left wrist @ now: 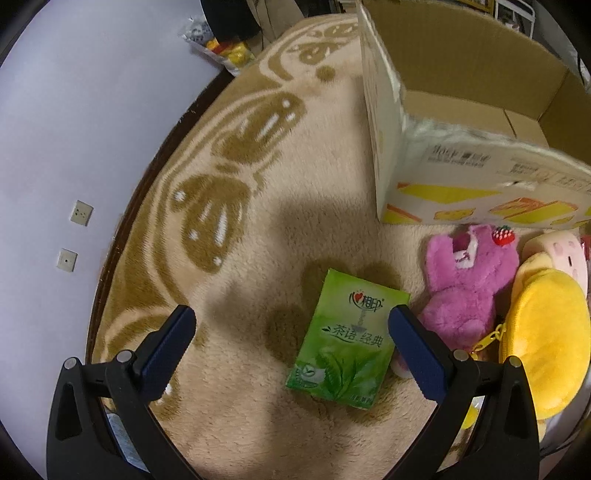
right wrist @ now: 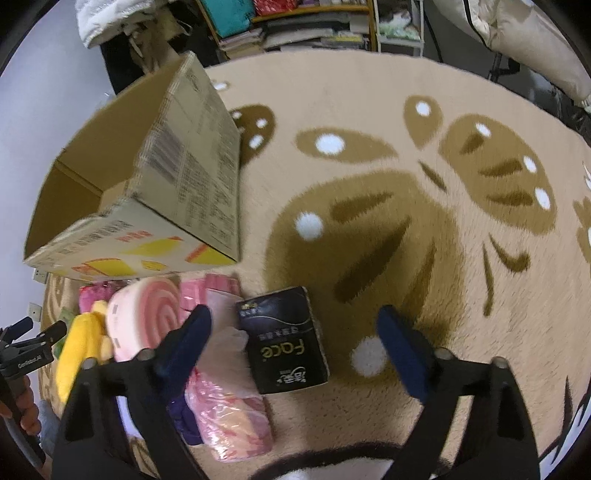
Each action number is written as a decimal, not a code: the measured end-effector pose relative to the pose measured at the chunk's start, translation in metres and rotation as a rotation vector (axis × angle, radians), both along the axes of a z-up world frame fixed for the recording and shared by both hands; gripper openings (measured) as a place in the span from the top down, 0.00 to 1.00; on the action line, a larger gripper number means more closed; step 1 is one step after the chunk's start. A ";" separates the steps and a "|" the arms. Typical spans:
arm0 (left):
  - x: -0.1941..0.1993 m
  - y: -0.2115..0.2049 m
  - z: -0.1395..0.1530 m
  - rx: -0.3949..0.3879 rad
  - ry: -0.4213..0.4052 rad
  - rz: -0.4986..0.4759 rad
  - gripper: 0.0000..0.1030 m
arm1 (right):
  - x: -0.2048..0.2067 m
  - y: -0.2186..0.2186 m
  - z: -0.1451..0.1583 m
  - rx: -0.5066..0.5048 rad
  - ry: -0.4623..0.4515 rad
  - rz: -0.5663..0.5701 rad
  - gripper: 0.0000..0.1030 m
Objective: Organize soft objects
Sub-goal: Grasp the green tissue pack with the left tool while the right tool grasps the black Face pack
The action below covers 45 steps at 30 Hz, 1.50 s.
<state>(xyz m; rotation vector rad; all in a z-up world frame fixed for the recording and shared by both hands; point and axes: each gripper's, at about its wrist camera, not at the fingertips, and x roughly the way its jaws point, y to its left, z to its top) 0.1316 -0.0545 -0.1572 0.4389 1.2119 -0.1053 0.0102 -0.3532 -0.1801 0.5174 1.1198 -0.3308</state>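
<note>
In the left wrist view my left gripper (left wrist: 291, 325) is open and empty above a green tissue pack (left wrist: 345, 339) lying on the rug. A pink plush bear (left wrist: 469, 284) and a yellow plush pouch (left wrist: 550, 343) lie to its right. In the right wrist view my right gripper (right wrist: 293, 325) is open and empty over a black tissue pack (right wrist: 284, 341). A pink swirl plush (right wrist: 147, 317), a pink wrapped pack (right wrist: 229, 413) and a yellow plush (right wrist: 79, 347) lie to its left.
An open cardboard box (left wrist: 461, 177) stands on the beige and brown rug (left wrist: 258, 184), behind the toys; it also shows in the right wrist view (right wrist: 166, 206). A wall (left wrist: 74, 129) lies left. Shelves (right wrist: 295, 22) stand beyond the rug.
</note>
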 end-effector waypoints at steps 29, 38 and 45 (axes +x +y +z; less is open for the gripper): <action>0.000 0.004 -0.029 -0.016 0.108 0.031 0.00 | 0.011 0.006 -0.036 0.099 0.062 0.014 0.43; 0.001 0.012 -0.036 -0.042 0.144 0.054 0.43 | 0.008 0.003 -0.024 0.098 0.013 -0.002 0.52; -0.003 0.020 -0.031 -0.076 0.135 0.079 0.46 | 0.004 -0.011 -0.001 0.091 -0.069 -0.033 0.52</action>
